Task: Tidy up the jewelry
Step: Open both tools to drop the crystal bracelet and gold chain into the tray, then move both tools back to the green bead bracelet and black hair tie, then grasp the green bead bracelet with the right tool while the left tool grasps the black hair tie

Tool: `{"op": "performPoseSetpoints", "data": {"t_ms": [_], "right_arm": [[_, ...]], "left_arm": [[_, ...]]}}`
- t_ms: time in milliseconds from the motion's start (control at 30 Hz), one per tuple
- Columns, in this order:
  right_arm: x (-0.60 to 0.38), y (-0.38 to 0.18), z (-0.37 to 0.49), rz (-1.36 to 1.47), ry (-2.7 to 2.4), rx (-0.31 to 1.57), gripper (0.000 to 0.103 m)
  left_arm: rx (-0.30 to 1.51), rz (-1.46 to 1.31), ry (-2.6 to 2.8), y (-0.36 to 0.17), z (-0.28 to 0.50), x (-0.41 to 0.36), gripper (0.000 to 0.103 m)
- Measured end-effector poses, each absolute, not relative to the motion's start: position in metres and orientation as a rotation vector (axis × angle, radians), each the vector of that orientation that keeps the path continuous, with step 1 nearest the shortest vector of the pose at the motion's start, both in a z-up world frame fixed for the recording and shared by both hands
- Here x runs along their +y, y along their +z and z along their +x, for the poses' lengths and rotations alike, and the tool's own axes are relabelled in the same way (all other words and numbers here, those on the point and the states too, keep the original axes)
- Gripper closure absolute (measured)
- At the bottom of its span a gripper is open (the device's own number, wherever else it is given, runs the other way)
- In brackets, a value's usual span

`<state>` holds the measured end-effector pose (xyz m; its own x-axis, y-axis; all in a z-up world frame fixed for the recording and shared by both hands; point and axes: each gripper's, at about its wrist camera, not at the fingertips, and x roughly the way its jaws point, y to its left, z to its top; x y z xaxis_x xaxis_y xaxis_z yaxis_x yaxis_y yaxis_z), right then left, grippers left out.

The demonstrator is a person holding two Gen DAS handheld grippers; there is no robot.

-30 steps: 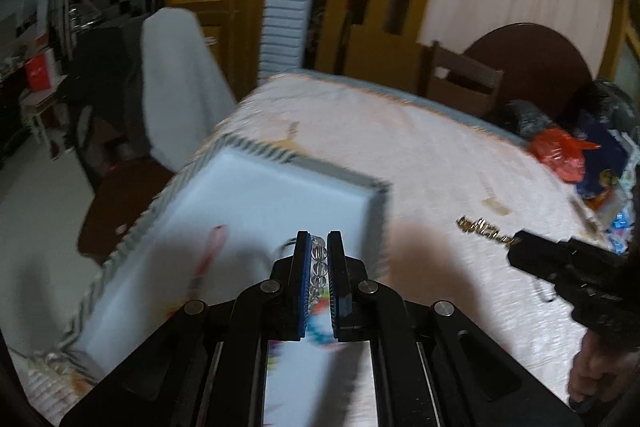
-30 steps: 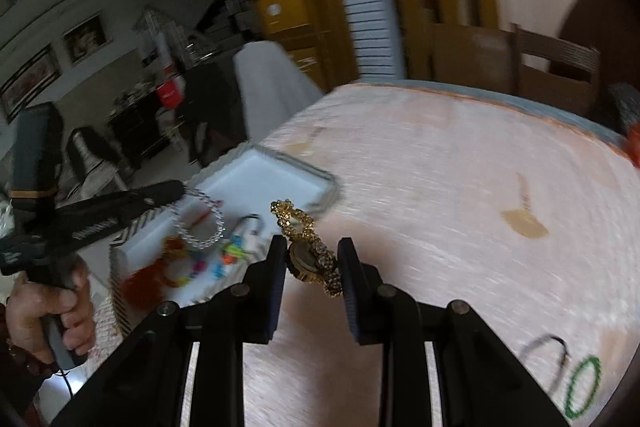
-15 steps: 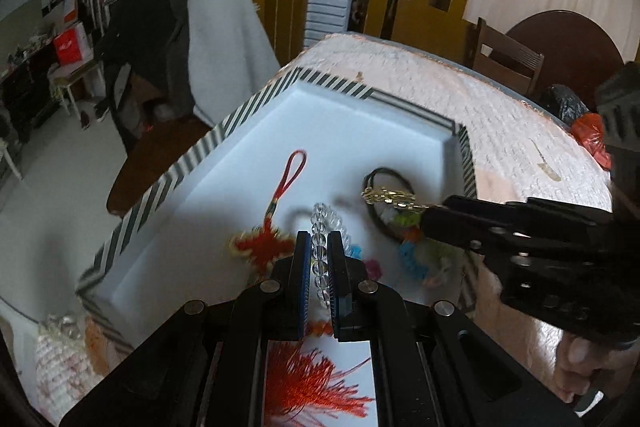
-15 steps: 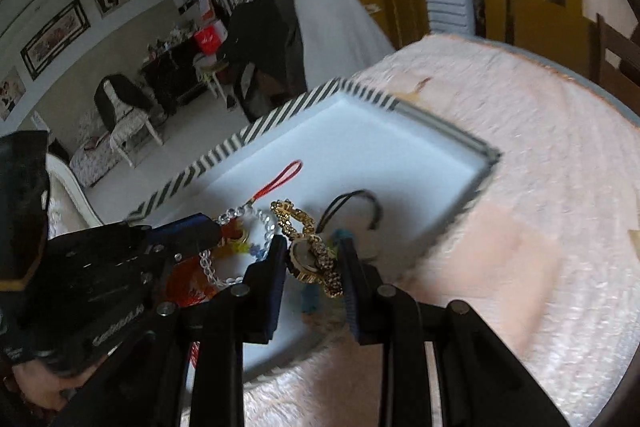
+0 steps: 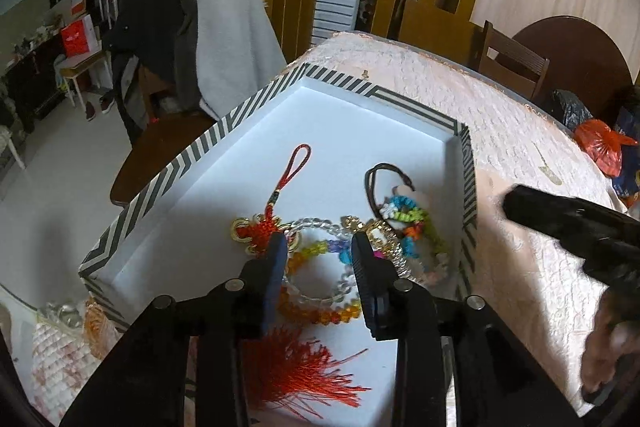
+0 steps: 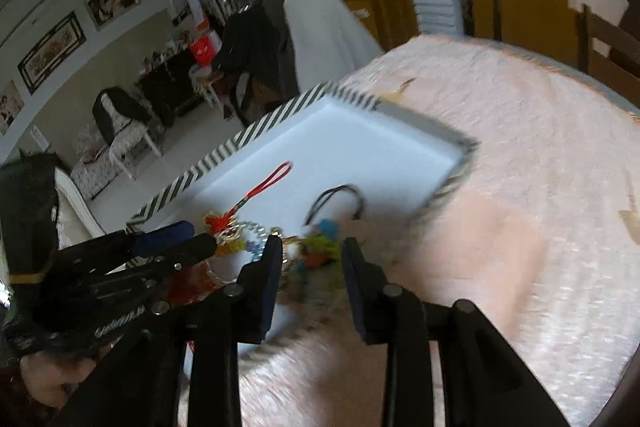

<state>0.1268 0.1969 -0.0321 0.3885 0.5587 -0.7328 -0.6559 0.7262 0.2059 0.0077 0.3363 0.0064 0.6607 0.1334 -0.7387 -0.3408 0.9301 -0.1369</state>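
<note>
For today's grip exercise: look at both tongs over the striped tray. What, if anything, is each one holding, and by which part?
Nothing. The left tongs have just opened, the clear bead bracelet lying free. The right tongs also stand open.

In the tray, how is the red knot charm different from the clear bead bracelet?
The red knot charm is woven cord with a long loop and a red tassel; the clear bead bracelet is a closed ring of see-through beads. The charm lies stretched out lengthwise; the bracelet lies round. Both rest in the striped tray, overlapping.
</note>
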Motion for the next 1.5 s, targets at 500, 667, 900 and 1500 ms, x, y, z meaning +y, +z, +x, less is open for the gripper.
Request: {"op": "performPoseSetpoints", "data": {"t_ms": [500,667,900,1500], "right_arm": [[-0.088,0.006,0.098,-0.092,0.335,0.770,0.059],[-0.172,-0.007,0.094,0.037,0.196,0.788,0.059],[-0.197,-0.030,0.101,0.041,0.192,0.834,0.059],[-0.165,-0.048,0.115,-0.160,0.094,0.882,0.096]], "left_arm": [[0.805,-0.157,-0.050,0.012,0.059,0.160,0.060],[0.852,-0.096,-0.169,-0.011,0.081,0.079,0.060],[0.879,-0.033,-0.214,-0.032,0.093,0.025,0.059],[0.893,-0.002,-0.284,-0.024,0.099,0.007,0.051]]}}
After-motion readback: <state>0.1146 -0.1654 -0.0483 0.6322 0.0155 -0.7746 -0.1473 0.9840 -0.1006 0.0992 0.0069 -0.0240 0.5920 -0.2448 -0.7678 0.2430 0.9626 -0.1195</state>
